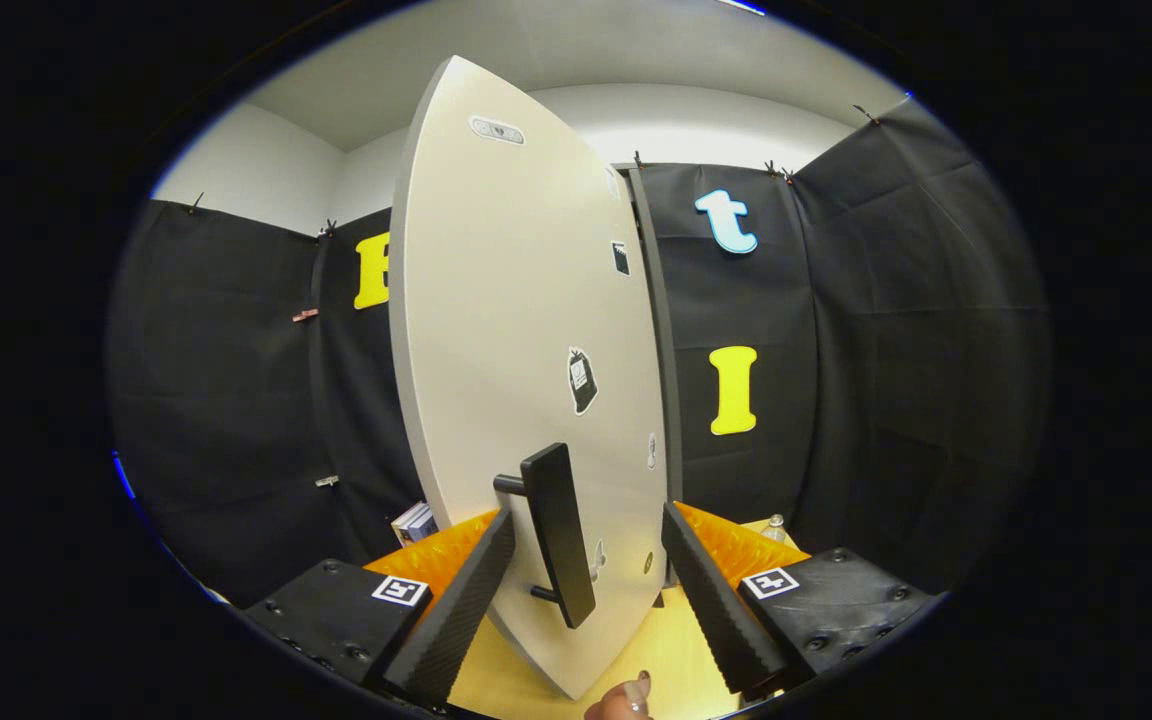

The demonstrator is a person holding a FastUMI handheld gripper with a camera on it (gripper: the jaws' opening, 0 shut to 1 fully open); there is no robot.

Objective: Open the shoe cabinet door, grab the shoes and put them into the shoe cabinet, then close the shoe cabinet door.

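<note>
The shoe cabinet's pale door [506, 330] stands swung out towards me, tall and nearly edge-on. A dark bar handle [558, 535] sticks out from its lower part on two posts. My gripper [591, 590] is open, its fingers [461, 610] spread on either side of the handle without pressing on it. The handle sits between the fingers, closer to the left one. The cabinet's dark side edge [661, 340] runs up behind the door. The inside of the cabinet is hidden by the door.
A light wooden floor or tabletop [671, 650] lies under the door. A fingertip of a person's hand [626, 698] pokes in just below the fingers. A small stack of books [416, 522] sits behind the door at left, and a bottle [776, 527] at right.
</note>
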